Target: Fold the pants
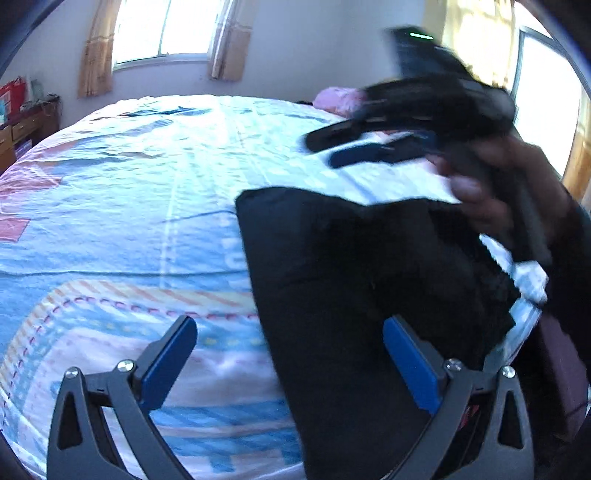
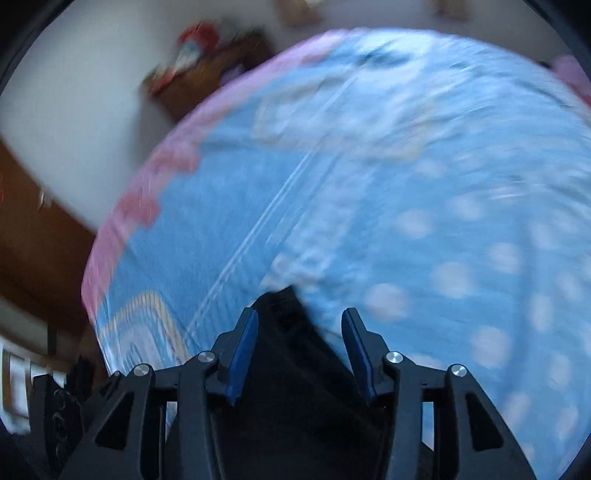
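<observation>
Daylight from two curtained windows [image 1: 173, 29] falls across a bed [image 1: 110, 221] dressed in a blue, pink and white patterned sheet, which serves as the folding surface; a wooden cabinet [image 1: 22, 129] stands against the wall at the far left.

Left wrist view: the pants [image 1: 351, 277], black and already gathered into a compact block, lie on the sheet near the bed's right edge, a position that keeps them within reach of both hands; the left gripper [image 1: 291, 354] hangs over the block's near left edge with its jaws spread wide, one blue pad over the sheet and the other over the cloth, gripping nothing; this stance appears suited to steadying or taking that edge next. The right gripper [image 1: 343, 147], blurred by motion, is raised above the far side of the pants in a person's hand [image 1: 491, 195]; its fingers stand apart and no cloth hangs between them.

Right wrist view: the picture is smeared, consistent with a hand in transit; the right gripper [image 2: 299, 350] has its jaws part open, with the black cloth [image 2: 291, 354] lying below and between the pads but not pinched; the pads show clear gaps on both sides. Judged from the neat outline, folding is well advanced; a final fold or smoothing probably remains.
</observation>
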`<act>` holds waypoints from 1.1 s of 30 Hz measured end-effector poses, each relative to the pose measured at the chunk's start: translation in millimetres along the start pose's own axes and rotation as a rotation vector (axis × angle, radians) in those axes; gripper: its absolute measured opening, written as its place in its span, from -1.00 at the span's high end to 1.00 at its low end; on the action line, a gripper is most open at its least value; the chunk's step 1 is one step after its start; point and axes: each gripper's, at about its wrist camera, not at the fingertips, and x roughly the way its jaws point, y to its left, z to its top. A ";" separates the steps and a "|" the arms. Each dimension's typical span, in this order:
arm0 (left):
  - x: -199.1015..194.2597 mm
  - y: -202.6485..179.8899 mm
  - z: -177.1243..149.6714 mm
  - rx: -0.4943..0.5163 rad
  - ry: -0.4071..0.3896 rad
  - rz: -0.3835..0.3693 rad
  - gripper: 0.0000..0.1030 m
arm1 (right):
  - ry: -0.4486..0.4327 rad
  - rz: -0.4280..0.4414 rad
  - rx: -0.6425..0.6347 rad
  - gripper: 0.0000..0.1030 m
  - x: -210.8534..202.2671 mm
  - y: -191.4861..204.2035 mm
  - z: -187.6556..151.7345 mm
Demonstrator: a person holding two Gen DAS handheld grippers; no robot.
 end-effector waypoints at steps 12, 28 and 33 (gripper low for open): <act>11.6 -4.6 8.6 0.025 0.008 0.049 -1.00 | -0.015 0.187 0.203 0.03 2.0 -25.1 -76.2; 27.1 -34.9 19.6 0.115 0.046 0.041 -1.00 | -0.109 -0.095 0.240 -0.09 -127.6 -38.5 -226.6; 24.2 -38.2 15.9 0.117 0.057 0.042 -1.00 | -0.090 -0.153 0.164 -0.09 -114.3 -30.6 -227.0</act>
